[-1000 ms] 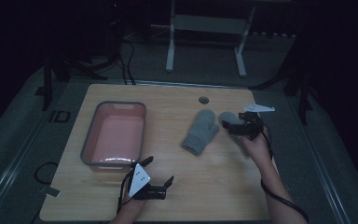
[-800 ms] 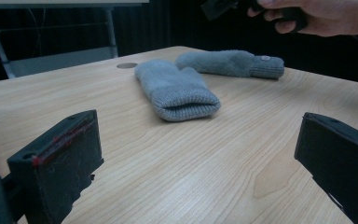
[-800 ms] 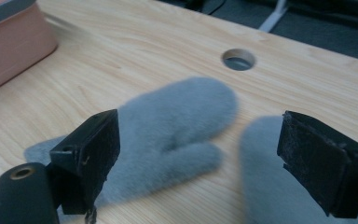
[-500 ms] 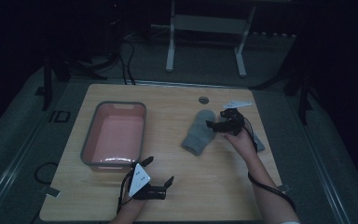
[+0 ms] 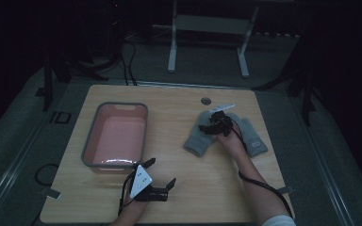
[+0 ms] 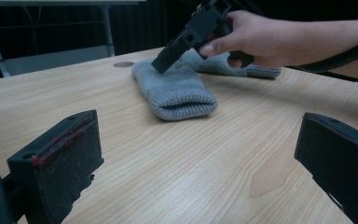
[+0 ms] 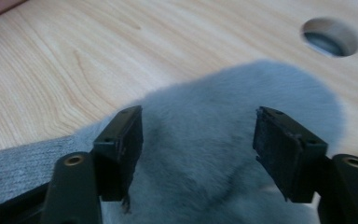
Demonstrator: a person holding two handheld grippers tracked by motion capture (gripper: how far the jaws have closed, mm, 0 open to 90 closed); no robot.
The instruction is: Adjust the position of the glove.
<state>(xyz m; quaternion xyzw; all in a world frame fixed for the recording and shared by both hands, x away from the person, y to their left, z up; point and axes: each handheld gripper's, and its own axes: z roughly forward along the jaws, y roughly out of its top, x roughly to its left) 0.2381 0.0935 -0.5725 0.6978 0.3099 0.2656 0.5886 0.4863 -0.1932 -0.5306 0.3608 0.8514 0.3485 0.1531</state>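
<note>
Two grey knitted mittens lie on the right half of the wooden table: one (image 5: 199, 140) toward the middle, the other (image 5: 253, 136) to its right, partly under the person's right hand. My right gripper (image 5: 209, 127) hovers open just above the fingertip end of the nearer mitten (image 7: 233, 154), one jaw over each side, nothing pinched. My left gripper (image 5: 160, 173) rests low near the table's front edge, open wide and empty. From there the mitten's cuff (image 6: 179, 95) faces me, with the right gripper (image 6: 164, 60) tilted down onto it.
A pink tray with a grey rim (image 5: 87, 146) stands empty on the table's left half. A round cable hole (image 5: 206, 100) is set in the tabletop near the far edge, just beyond the mittens. Bare wood lies between the left gripper and the mittens.
My right gripper has moved left from over the right-hand mitten onto the fingertip end of the nearer one. The left gripper has stayed put.
</note>
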